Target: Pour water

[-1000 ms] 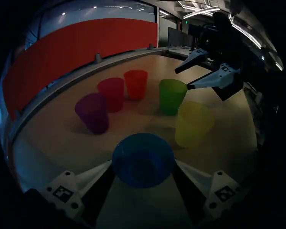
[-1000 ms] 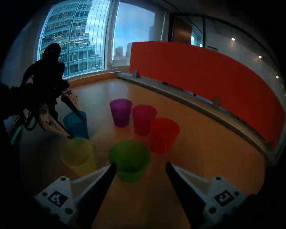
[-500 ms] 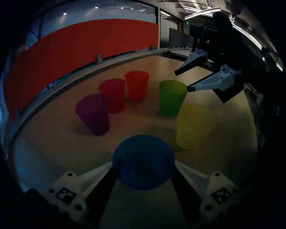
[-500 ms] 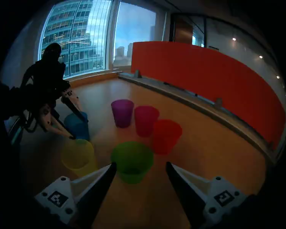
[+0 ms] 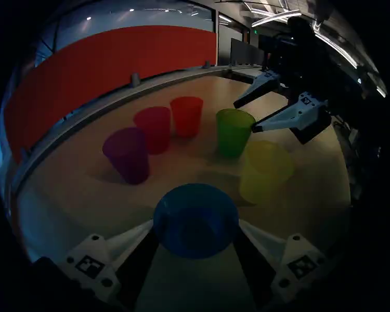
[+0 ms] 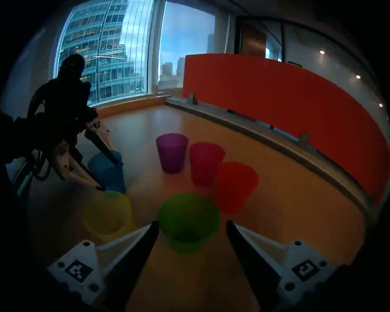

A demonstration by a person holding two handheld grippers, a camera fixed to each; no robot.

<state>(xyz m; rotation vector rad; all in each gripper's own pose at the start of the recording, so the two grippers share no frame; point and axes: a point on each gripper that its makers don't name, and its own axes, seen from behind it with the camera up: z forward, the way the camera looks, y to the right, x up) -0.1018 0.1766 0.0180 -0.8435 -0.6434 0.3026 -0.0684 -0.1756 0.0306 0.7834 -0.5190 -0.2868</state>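
Observation:
My left gripper [image 5: 196, 223] is shut on a blue cup [image 5: 195, 218], its fingers pressing both sides of the rim. In the right gripper view the same blue cup [image 6: 107, 171] sits between the left gripper [image 6: 109, 177] fingers, held by a person in silhouette. A green cup [image 6: 189, 221] stands on the table between the tips of my open right gripper [image 6: 191, 224], with gaps on both sides. From the left gripper view, the right gripper [image 5: 244, 117] straddles the green cup [image 5: 234, 131]. A yellow cup [image 5: 265, 171] stands beside it.
A purple cup [image 5: 127, 153], a magenta cup [image 5: 153, 129] and a red cup [image 5: 186, 114] stand in a curved row on the wooden table [image 5: 80, 177]. An orange partition [image 5: 106, 57] runs along the table's far edge. Large windows [image 6: 112, 52] are behind the person [image 6: 65, 114].
My right gripper has moved forward, so the green cup sits closer between its fingertips. The left gripper and blue cup have hardly moved.

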